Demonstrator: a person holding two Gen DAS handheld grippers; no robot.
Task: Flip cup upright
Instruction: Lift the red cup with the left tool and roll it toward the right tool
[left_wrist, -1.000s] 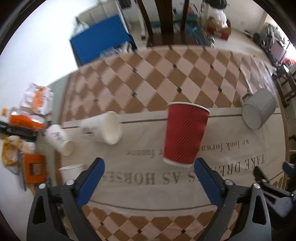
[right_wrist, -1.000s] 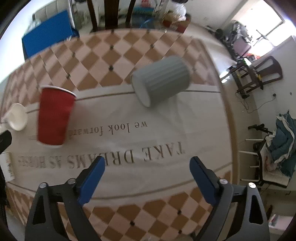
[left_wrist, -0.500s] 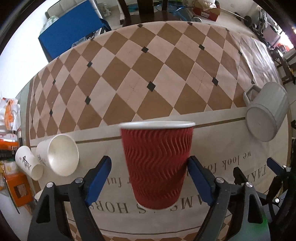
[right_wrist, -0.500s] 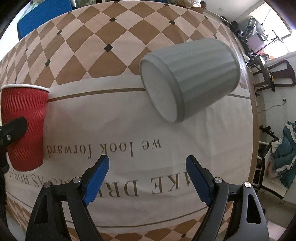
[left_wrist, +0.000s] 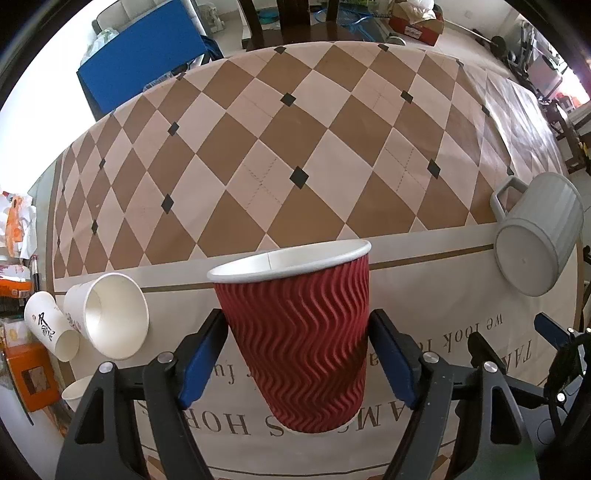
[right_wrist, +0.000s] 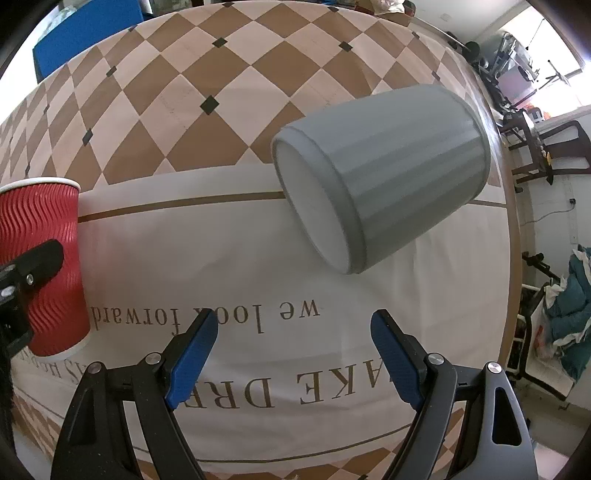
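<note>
A red ribbed paper cup (left_wrist: 299, 332) stands upright on the white runner; it also shows at the left edge of the right wrist view (right_wrist: 44, 266). My left gripper (left_wrist: 297, 354) is open, its blue pads on either side of the cup, close to its walls. A grey ribbed mug (right_wrist: 384, 166) lies on its side, base toward the camera, ahead of my right gripper (right_wrist: 293, 354), which is open and empty. The mug also shows at the right of the left wrist view (left_wrist: 535, 236), handle up.
Two white paper cups (left_wrist: 107, 314) (left_wrist: 50, 328) lie on their sides at the left, a third (left_wrist: 75, 391) near them. Orange boxes (left_wrist: 31, 373) and packets crowd the table's left edge. Checkered tablecloth (left_wrist: 295, 129) stretches behind; chairs stand beyond the right edge.
My left gripper has moved in around the red cup, which now sits between its pads. My right gripper has moved closer to the grey mug.
</note>
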